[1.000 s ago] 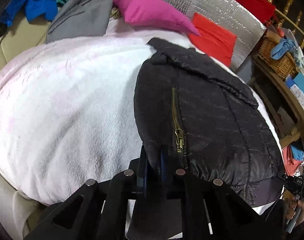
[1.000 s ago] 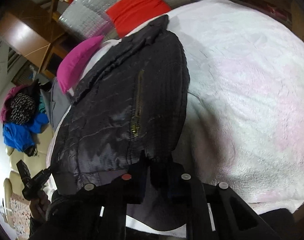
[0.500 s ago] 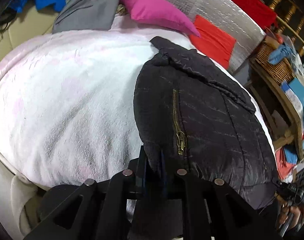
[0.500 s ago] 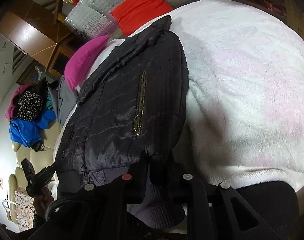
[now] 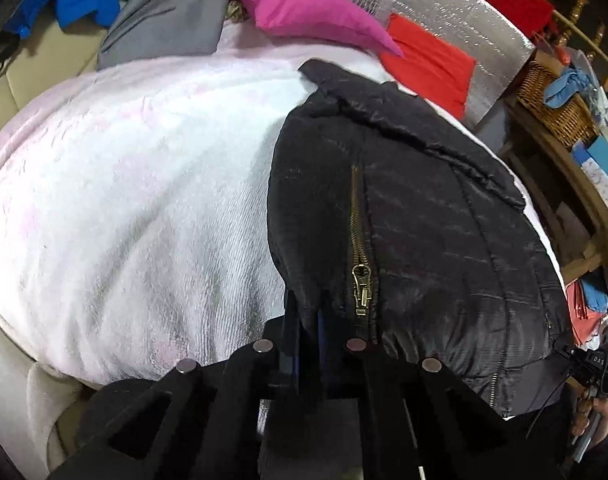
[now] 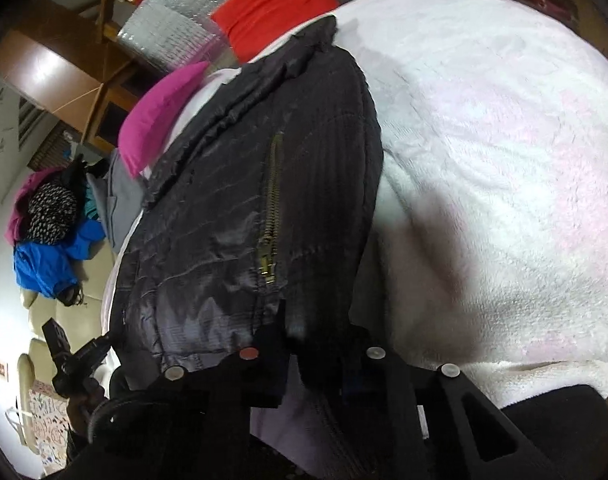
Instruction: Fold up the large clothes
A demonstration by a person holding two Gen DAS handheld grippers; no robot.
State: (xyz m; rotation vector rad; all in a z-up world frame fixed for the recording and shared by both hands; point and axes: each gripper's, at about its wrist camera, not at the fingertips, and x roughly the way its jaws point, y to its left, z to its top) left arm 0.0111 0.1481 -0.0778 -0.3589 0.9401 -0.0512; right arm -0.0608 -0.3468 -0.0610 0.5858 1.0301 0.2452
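Note:
A black quilted jacket (image 5: 416,232) with a brass pocket zipper (image 5: 360,268) lies lengthwise on a white fluffy blanket (image 5: 136,200), collar at the far end. My left gripper (image 5: 308,320) is shut on the jacket's near hem at its left corner. In the right wrist view the same jacket (image 6: 232,208) shows, and my right gripper (image 6: 304,332) is shut on the hem at the jacket's right corner, next to the blanket (image 6: 504,160). The hem hangs over the blanket's near edge between the two grippers.
A pink pillow (image 5: 312,12), a red cushion (image 5: 432,60) and silver foil sheeting (image 5: 444,12) lie at the far end. Grey and blue clothes (image 5: 164,20) are piled at the far left. A wicker basket (image 5: 556,100) sits on wooden shelves at the right.
Both grippers have drawn back toward me with the hem held, pulling the jacket's lower end closer to the blanket's near edge. The grip has not changed.

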